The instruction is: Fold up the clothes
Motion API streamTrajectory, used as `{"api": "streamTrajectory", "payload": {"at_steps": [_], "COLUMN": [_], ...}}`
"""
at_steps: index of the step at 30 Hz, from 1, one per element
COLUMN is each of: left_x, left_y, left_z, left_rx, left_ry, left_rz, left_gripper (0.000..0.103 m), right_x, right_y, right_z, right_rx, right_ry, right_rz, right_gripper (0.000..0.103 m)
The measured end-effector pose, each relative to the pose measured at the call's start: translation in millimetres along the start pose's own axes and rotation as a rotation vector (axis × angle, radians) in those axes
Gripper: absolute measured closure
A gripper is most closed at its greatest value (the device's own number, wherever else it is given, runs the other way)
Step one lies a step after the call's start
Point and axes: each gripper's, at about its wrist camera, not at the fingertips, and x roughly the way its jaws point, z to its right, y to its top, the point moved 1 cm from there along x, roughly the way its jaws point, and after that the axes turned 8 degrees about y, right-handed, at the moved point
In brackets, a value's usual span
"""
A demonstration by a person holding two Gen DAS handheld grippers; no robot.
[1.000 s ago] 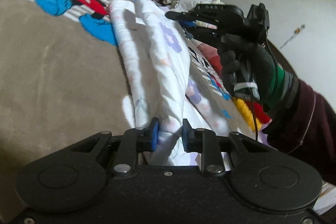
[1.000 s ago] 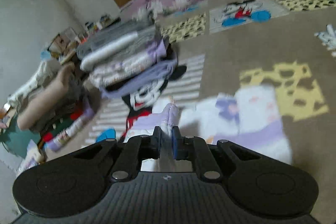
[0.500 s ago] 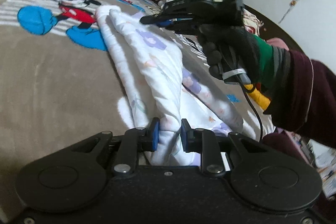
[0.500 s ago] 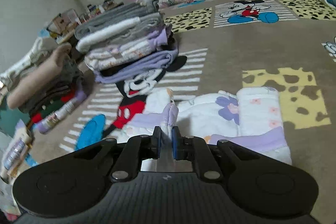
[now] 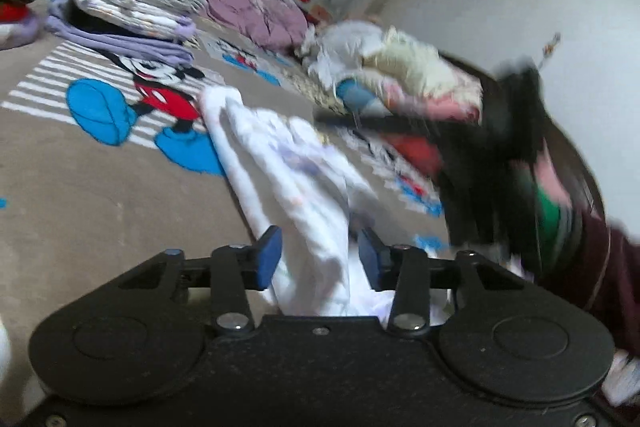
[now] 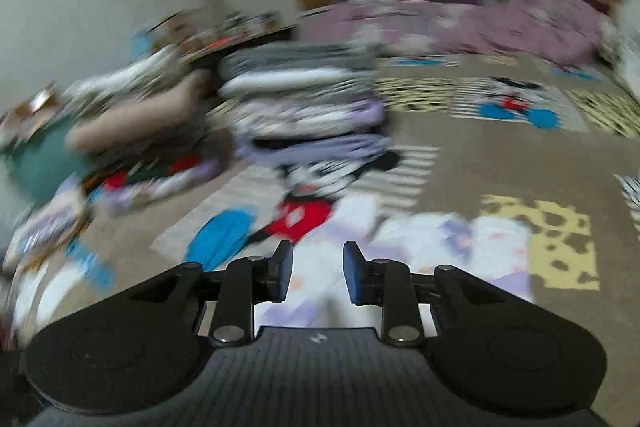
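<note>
Lying loose on the cartoon rug [image 5: 80, 195], the white floral garment [image 5: 296, 187] ran toward twelve o'clock between the wide left hand-held gripper [image 5: 318, 257]; the right hand-held gripper [image 6: 317, 277], equally wide, hovered above; its unpinned fold risked springing open.

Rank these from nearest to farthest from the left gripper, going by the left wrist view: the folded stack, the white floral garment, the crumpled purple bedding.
1. White floral garment: between the open fingers of the left gripper, running ahead.
2. Folded stack: far left, on the rug.
3. Crumpled purple bedding: behind the stack, centre, along the wall.
</note>
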Motion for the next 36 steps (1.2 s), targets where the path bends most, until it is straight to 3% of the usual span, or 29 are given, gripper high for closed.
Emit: {"api": "streamTrajectory", "payload": {"at_steps": [3, 8, 12, 22, 26, 30, 32, 33, 35, 36], "left_x": [-1, 5, 9, 6, 7, 8, 8, 8, 10, 13], "left_y": [4, 3, 0, 4, 6, 9, 11, 12, 14, 15], "left_z": [-14, -21, -16, -12, -6, -4, -1, 0, 7, 12], "left_rx": [-0.079, -0.100, -0.066, -0.055, -0.046, -0.044, -0.040, -0.036, -0.002, 0.033], "left_ry": [0.040, 0.089, 0.094, 0.060, 0.051, 0.054, 0.051, 0.050, 0.060, 0.070], "left_rz": [0.007, -0.024, -0.049, -0.004, 0.012, 0.024, 0.037, 0.045, 0.064, 0.070], "left_gripper": [0.067, 0.067, 0.067, 0.067, 0.067, 0.067, 0.067, 0.067, 0.067, 0.067], "right_x": [-3, -7, 4, -37, -18, -16, -28, -34, -46, -51], "right_y": [-21, -54, -86, -88, -112, -119, -117, -116, -115, -115], "right_z": [-27, -70, -87, -104, -104, -103, -108, -111, -116, -115], "right_rx": [-0.089, -0.211, -0.324, -0.331, -0.360, -0.373, -0.378, -0.381, -0.386, -0.380], "right_ry": [0.058, 0.149, 0.081, 0.108, 0.058, 0.029, 0.042, 0.049, 0.063, 0.057], "right_rz": [-0.049, -0.123, -0.216, -0.015, -0.107, -0.118, -0.073, -0.050, -0.004, 0.006], "right_gripper": [0.074, 0.075, 0.074, 0.074, 0.073, 0.073, 0.073, 0.071, 0.056, 0.056]}}
